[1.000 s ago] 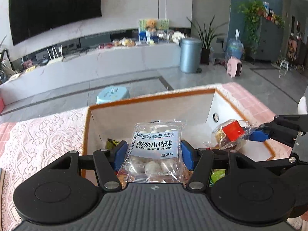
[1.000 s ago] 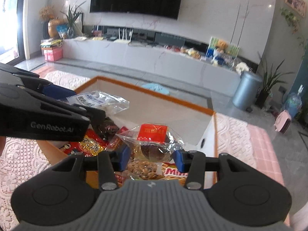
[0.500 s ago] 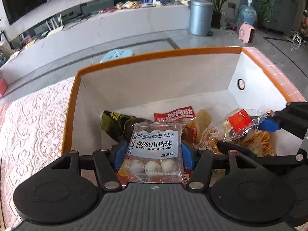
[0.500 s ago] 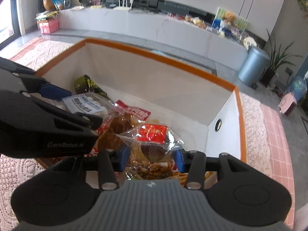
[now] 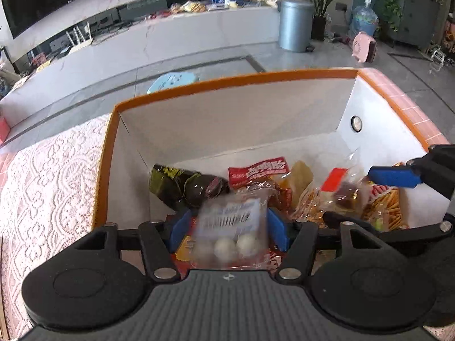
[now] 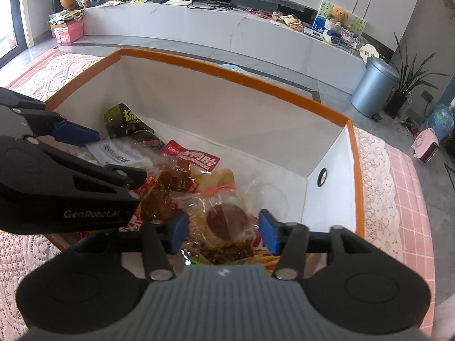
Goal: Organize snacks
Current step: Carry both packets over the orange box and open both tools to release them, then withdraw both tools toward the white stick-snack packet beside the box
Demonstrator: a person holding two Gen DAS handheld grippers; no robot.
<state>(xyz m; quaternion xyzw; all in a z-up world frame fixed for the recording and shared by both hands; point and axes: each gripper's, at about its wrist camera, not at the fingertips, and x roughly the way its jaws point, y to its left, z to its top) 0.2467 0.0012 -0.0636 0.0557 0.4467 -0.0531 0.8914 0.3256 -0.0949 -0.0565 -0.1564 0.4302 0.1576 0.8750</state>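
Both claws hang wide over the box (image 5: 250, 81): left claw (image 5: 226, 227) around the blurred yogurt-ball pack (image 5: 231, 234), right claw (image 6: 223, 227) around the brown-cake packet (image 6: 224, 218). I fear either slippery bag could catch a pad and slide off the snack heap.

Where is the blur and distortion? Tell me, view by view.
Left wrist: the white-ball packet is motion-smeared and its label unreadable, and the red-label packet is smeared too, while the left gripper's fingers are sharp. Right wrist: the white-ball packet looks soft. Both views: the fisheye bows the box's orange rim.
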